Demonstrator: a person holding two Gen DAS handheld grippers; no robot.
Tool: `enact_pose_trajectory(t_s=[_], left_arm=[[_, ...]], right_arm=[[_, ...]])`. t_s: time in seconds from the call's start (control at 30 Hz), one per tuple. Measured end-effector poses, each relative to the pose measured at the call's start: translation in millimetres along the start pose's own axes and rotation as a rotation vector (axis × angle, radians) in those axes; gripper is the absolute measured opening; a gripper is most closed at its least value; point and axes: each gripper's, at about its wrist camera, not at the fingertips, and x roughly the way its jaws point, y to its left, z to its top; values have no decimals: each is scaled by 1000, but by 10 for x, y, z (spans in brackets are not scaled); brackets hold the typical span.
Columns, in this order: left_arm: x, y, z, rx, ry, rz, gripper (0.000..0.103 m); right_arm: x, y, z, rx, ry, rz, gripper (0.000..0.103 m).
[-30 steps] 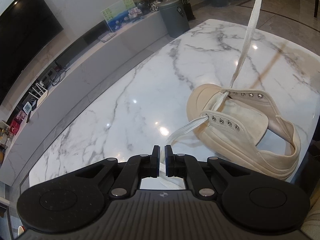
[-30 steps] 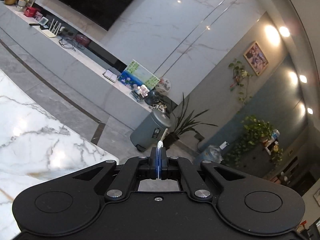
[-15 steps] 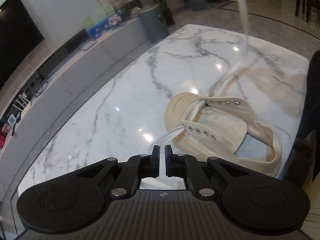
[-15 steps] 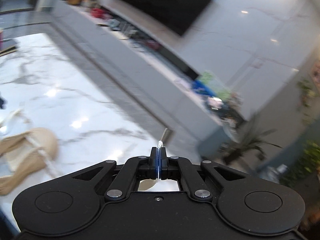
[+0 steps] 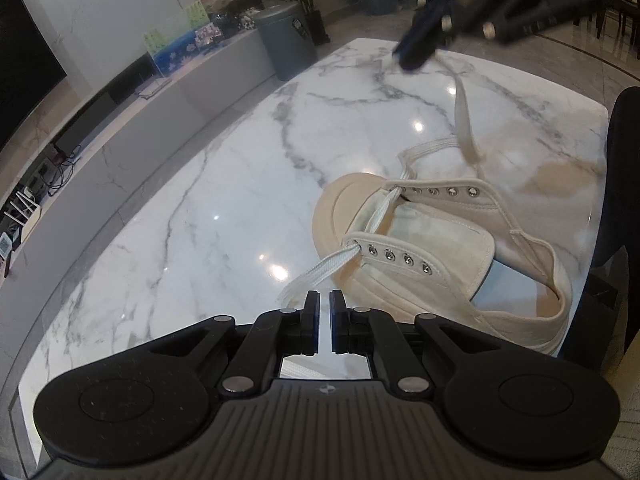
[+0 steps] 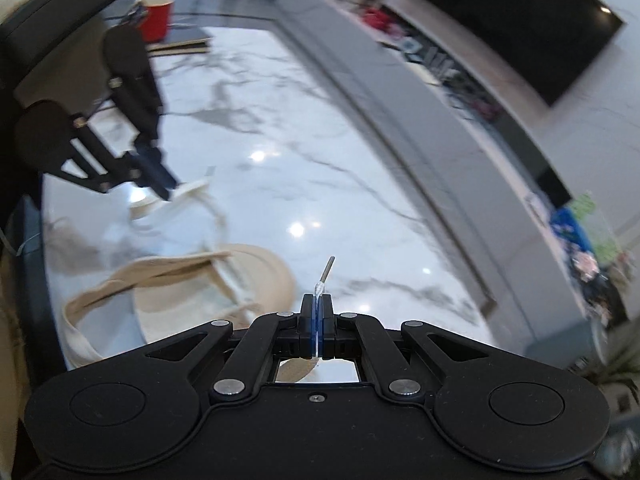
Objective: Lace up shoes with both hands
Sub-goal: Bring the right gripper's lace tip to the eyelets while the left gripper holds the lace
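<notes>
One shoe (image 5: 432,248), one lace (image 5: 464,116), two claws

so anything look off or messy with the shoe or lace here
Nothing damaged or spilled. The shoe sits upright on the marble table, laced only through the frontmost eyelets. The lace loops loosely beside the toe, which suits mid-lacing. The right gripper pinches the lace tip.
</notes>
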Motion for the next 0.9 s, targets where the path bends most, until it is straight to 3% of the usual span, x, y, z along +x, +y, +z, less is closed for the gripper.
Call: enact_pose_trajectory(t_s=[0.43, 0.9], left_arm=[[133, 49, -39, 31, 9, -44, 5], [187, 7, -41, 175, 5, -78, 5]], right_arm=[[649, 409, 100, -179, 26, 231, 0], [868, 461, 101, -255, 88, 336, 0]])
